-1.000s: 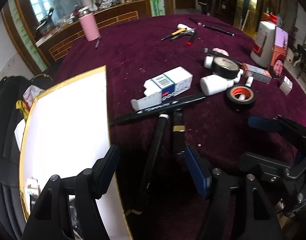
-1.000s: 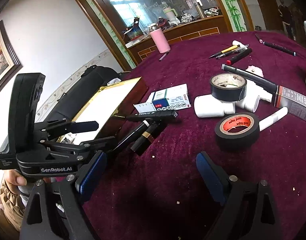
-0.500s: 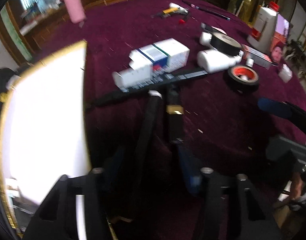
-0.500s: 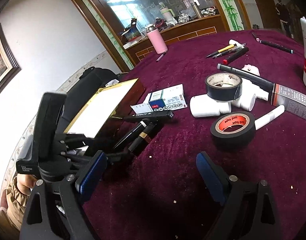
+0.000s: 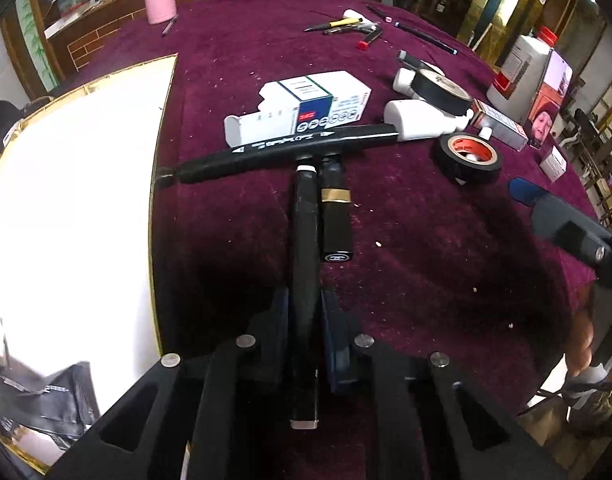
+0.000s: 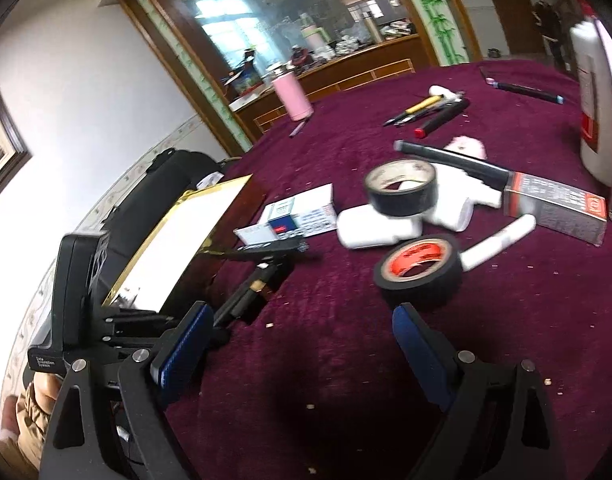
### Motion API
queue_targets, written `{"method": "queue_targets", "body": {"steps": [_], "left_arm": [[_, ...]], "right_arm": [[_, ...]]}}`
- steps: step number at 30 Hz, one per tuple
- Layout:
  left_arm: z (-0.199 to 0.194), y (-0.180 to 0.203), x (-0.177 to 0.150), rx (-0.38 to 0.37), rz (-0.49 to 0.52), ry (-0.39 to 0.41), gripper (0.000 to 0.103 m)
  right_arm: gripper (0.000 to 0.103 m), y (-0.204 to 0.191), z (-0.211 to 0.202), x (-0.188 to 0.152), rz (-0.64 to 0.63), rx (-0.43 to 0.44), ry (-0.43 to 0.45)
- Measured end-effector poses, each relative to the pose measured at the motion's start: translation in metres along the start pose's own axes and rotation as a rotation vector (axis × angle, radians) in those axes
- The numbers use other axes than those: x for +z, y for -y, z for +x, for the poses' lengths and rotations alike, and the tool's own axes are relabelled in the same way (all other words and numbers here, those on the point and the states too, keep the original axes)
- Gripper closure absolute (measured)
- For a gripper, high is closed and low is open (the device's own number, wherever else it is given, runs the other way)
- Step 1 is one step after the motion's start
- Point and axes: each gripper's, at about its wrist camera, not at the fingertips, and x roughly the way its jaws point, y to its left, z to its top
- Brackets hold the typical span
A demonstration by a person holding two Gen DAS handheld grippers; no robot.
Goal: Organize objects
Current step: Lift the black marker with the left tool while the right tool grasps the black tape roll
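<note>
Left wrist view, left to right. White tray with gold rim (image 5: pixel 161 128) sits at the left of the maroon tablecloth (image 5: pixel 426 260). My left gripper (image 5: pixel 304 316) is clamped on a black pen (image 5: pixel 304 248): both blue pads press its lower barrel. The pen's long axis runs straight away from me, in line with the fingers; its white-ringed far end points at, and meets, a black marker (image 5: pixel 289 150) lying crosswise, left end at the tray rim, right end touching a white bottle (image 5: pixel 422 120). The near end of the pen, a pale flat cap, sticks out behind the pads toward the camera. Just right of the pen and parallel to it lies a black lipstick tube with gold band (image 5: pixel 336 216). Beyond the marker: a blue-and-white medicine box (image 5: pixel 310 108). Farther right: a tape roll with red core (image 5: pixel 468 154).

Right wrist view. My right gripper (image 6: pixel 297 340) is spread wide with nothing between its fingers, hovering over cloth; the red-core roll (image 6: pixel 420 270) lies just beyond its right finger. Left gripper visible at the left edge, pen too blurred to detail.
</note>
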Motion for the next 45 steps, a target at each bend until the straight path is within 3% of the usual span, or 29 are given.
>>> {"method": "queue_targets", "body": {"steps": [8, 15, 18, 28, 30, 32, 34, 45], "left_arm": [[-0.001, 0.003, 0.003, 0.053, -0.008, 0.016, 0.089], [-0.026, 0.008, -0.011, -0.060, -0.062, 0.086, 0.089], [-0.026, 0.014, -0.017, -0.110, -0.069, 0.073, 0.089], [-0.004, 0.016, -0.018, -0.155, -0.107, 0.029, 0.089], [-0.003, 0.018, -0.017, -0.150, -0.104, 0.023, 0.089], [-0.003, 0.020, -0.015, -0.139, -0.096, 0.015, 0.089], [-0.002, 0.020, -0.013, -0.134, -0.094, 0.009, 0.089], [0.004, 0.025, 0.003, -0.092, -0.069, 0.003, 0.089]], "right_arm": [[0.009, 0.019, -0.006, 0.007, 0.004, -0.094, -0.004], [0.009, 0.027, 0.005, 0.019, -0.077, -0.161, -0.058], [0.009, 0.026, 0.015, 0.024, -0.110, -0.188, -0.095], [0.010, 0.022, 0.040, 0.035, -0.209, -0.334, -0.196], [0.014, 0.022, 0.045, 0.036, -0.219, -0.360, -0.205], [0.027, 0.022, 0.051, 0.035, -0.229, -0.387, -0.223], [0.031, 0.020, 0.054, 0.033, -0.249, -0.410, -0.227], [0.035, 0.027, 0.044, 0.029, -0.213, -0.358, -0.186]]}}
